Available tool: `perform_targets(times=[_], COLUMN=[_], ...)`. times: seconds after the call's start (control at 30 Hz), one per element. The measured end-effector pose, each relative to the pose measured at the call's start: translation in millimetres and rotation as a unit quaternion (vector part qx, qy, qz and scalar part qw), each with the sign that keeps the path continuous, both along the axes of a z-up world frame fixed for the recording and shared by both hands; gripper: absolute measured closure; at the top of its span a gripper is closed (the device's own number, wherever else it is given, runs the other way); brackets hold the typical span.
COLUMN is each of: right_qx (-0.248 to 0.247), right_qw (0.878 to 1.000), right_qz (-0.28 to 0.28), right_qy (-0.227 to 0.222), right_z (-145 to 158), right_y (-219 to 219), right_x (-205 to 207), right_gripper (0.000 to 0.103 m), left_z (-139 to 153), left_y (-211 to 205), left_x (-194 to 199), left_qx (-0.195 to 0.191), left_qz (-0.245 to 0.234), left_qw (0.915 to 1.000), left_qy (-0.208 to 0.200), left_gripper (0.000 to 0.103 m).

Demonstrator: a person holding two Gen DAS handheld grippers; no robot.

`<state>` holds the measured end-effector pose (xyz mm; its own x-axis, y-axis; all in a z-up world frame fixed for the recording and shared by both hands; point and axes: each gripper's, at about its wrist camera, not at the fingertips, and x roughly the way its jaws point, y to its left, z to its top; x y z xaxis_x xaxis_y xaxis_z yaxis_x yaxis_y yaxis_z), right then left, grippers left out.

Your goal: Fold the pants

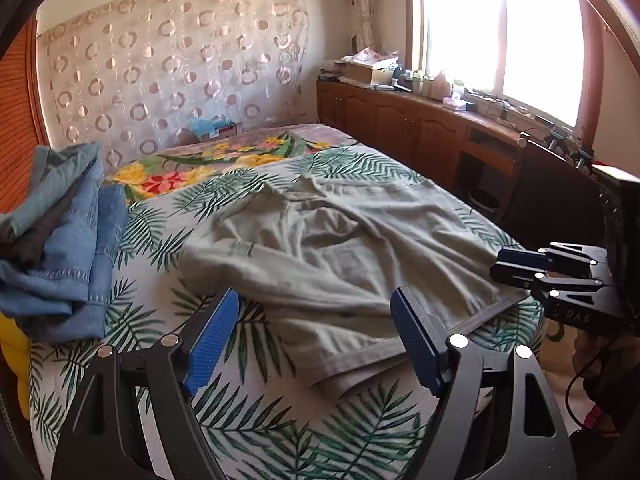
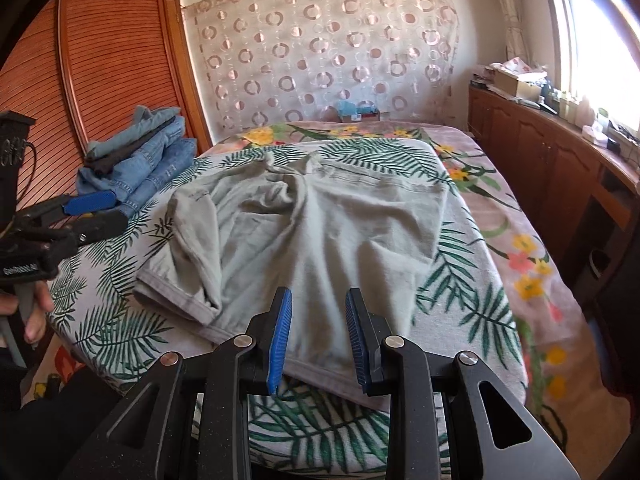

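Observation:
A pair of grey-green pants (image 1: 332, 256) lies crumpled on the leaf-print board on the bed, also in the right wrist view (image 2: 312, 232). My left gripper (image 1: 316, 320) is open wide and empty, above the near hem of the pants. It shows at the left of the right wrist view (image 2: 96, 210). My right gripper (image 2: 318, 320) is open with its jaws on either side of the near hem of one leg, holding nothing. It shows at the right of the left wrist view (image 1: 516, 266).
A stack of folded blue jeans (image 1: 60, 248) sits at the board's left, also in the right wrist view (image 2: 140, 160). A floral blanket (image 2: 516, 216) covers the bed. A wooden cabinet (image 1: 420, 128) with clutter runs under the window. A slatted wardrobe (image 2: 108, 52) stands at the left.

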<state>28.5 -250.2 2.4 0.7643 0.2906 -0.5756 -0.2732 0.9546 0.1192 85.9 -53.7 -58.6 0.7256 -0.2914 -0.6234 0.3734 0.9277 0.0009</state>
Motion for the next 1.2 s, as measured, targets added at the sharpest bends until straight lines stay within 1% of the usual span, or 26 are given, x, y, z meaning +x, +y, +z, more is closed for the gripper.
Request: perform_targets(times=[0.1,0.27,0.6,0.77,1.0,1.03,1.07,1.13,1.2], right_qx=[0.004,0.0,-0.006,-0.017,-0.02,-0.021,-0.029,-0.038,-0.033], right_qw=[1.0,0.999,0.996,0.995,0.996,0.996,0.995,0.996,0.996], right_qz=[0.016,0.042,0.08,0.088,0.084,0.085,0.088,0.085,0.085], right_qy=[0.002,0.007,0.027,0.041,0.036,0.031,0.026,0.015,0.007], right_z=[-1,-7,-15,-23,-21,-20,-20,-20,-18], right_y=[9,24,42,46,51,51,53,55,52], right_x=[4,8,14,15,22,22,21,18,15], right_gripper=[0.074,0.074,0.075,0.075,0.075,0.082,0.096,0.097,0.099], left_z=[-8,-22,-40,-40,-36,-36,-36,-37,-36], left_y=[8,20,30,33,34,34,33,32,32], left_x=[-3,-8,-9,-10,-11,-12,-12,-12,-13], left_qx=[0.006,0.002,-0.007,-0.014,-0.019,-0.018,-0.018,-0.015,-0.015], left_qz=[0.011,0.022,0.029,0.031,0.033,0.032,0.032,0.031,0.031], left_qw=[0.9999,0.9995,0.9987,0.9985,0.9986,0.9986,0.9986,0.9986,0.9987], left_qy=[0.004,0.022,0.041,0.043,0.038,0.038,0.039,0.039,0.038], left_gripper=[0.024,0.024,0.024,0.024,0.024,0.024,0.024,0.024,0.024])
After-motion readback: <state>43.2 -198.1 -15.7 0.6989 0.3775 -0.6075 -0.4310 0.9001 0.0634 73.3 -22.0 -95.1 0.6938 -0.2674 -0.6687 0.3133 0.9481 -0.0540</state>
